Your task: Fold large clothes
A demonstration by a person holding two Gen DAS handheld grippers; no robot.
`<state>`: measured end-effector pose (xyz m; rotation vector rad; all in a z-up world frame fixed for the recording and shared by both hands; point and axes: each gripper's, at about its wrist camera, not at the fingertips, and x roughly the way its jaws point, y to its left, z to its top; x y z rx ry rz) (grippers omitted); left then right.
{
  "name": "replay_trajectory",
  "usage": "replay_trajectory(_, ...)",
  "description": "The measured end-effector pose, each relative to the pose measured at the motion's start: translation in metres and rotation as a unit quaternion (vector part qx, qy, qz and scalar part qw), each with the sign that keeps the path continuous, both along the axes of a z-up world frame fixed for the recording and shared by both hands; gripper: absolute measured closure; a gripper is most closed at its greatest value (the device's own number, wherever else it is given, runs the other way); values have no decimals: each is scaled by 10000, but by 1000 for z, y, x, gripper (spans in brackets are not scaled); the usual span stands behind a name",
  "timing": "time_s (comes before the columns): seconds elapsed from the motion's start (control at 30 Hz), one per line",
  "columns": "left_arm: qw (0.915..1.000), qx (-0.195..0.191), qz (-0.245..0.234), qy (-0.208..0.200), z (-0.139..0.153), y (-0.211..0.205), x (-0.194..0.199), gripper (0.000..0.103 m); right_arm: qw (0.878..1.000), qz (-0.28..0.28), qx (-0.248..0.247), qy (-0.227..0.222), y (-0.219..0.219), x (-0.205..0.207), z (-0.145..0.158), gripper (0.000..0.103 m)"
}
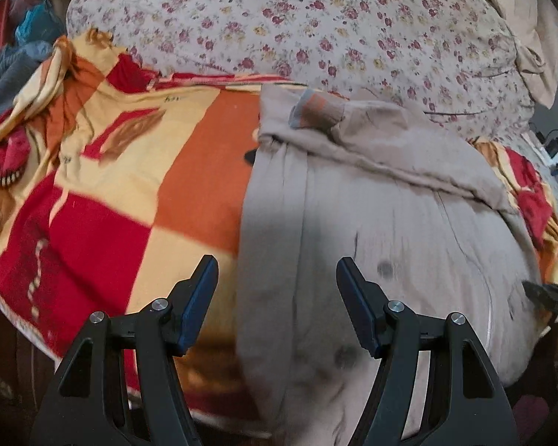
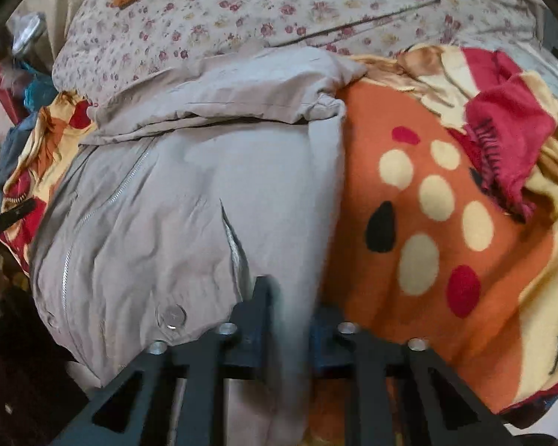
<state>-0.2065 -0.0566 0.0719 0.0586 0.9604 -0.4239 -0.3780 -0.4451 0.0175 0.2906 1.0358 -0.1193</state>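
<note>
A large grey-beige padded jacket (image 1: 390, 230) lies on a bed, its sleeve folded across the top. In the right wrist view the jacket (image 2: 175, 193) shows a zip, a pocket slit and a snap button. My left gripper (image 1: 277, 278) is open, just above the jacket's left edge near the hem. My right gripper (image 2: 290, 308) is shut on the jacket's right hem edge, with cloth pinched between the fingers.
A red, orange and cream blanket (image 1: 104, 193) covers the bed under the jacket; it also shows in the right wrist view (image 2: 446, 223). A floral quilt (image 1: 297, 29) lies behind. Piled clothes (image 1: 15, 55) sit at the far left.
</note>
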Motion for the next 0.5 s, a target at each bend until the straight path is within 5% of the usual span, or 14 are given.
replay_trajectory(0.17, 9988, -177, -47, 446, -12, 29, -17, 36, 9980, -211, 569, -168, -14, -26, 8, 88)
replay_trajectory(0.2, 9983, -221, -66, 528, -14, 32, -20, 36, 9960, -123, 875, -153, -13, -32, 6, 68)
replay_trajectory(0.23, 9978, -240, -102, 610, -17, 33, -23, 36, 9939, -48, 1097, -87, -10, -36, 4, 34)
replay_trajectory(0.27, 9971, -241, -160, 698, -20, 34, -27, 36, 9927, -3, 1203, -31, -7, -40, 2, 24)
replay_trajectory(0.5, 9887, -451, -666, 1264, -45, 23, -53, 36, 9874, 341, 1524, 252, 15, -65, -17, 22)
